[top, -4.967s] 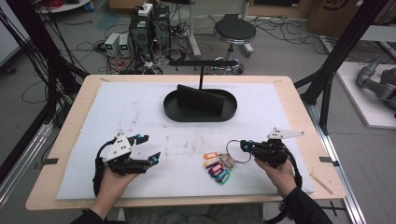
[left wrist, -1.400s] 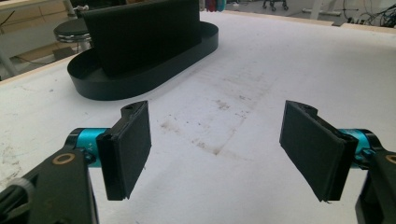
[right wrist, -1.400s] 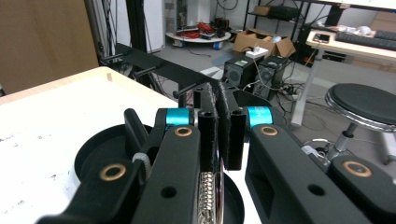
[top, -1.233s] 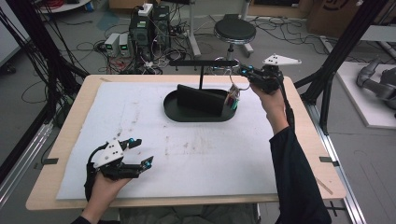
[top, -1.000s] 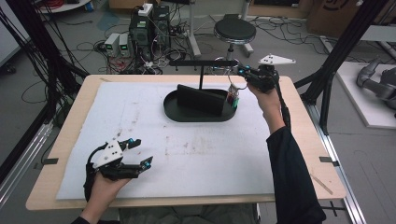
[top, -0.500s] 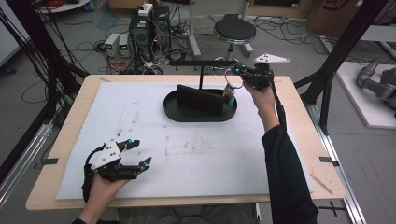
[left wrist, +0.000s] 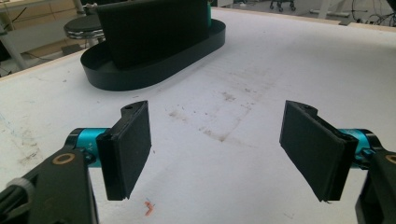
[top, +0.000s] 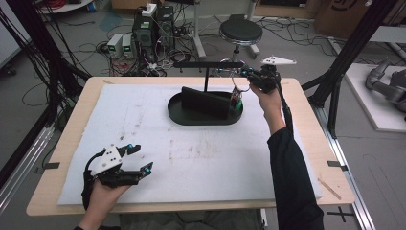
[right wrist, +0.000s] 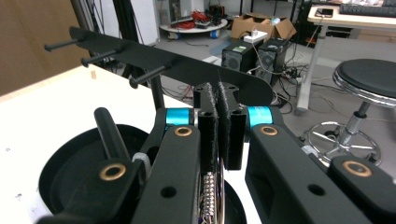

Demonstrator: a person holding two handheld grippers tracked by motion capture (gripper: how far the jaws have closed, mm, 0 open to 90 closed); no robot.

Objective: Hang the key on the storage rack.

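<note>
You are working at a wooden table [top: 57, 143] covered by a white, smudged foam sheet [top: 191, 158], with grey floor around it carrying tangled cables, computer boxes [top: 148, 28] and a round black stool [top: 240, 32] beyond the far edge. A black oval tray [top: 191, 115] is sitting toward the far middle of the sheet, and everything else is placed from it: an upright black panel [top: 203, 100] is standing inside it, and a thin post is rising behind it to carry a horizontal black peg bar [top: 208, 64] above its far side. Your right gripper [top: 246, 74] is reaching over the tray's right end at the bar's right tip, its jaws pressed together on a metal key ring [top: 239, 85]; from the ring a cluster of coloured key tags [top: 235, 99] is dangling just over the tray's right end. In the right gripper view the clamped jaws are hiding most of the ring, with only a coiled bit of metal [right wrist: 208, 191] showing below them, and you cannot tell whether the ring is touching any peg. The tags are too small to make out individually. Your left gripper [top: 135, 158] is resting well nearer to you than the tray, off its left end, jaws spread wide apart and holding nothing, above bare stained foam.
</note>
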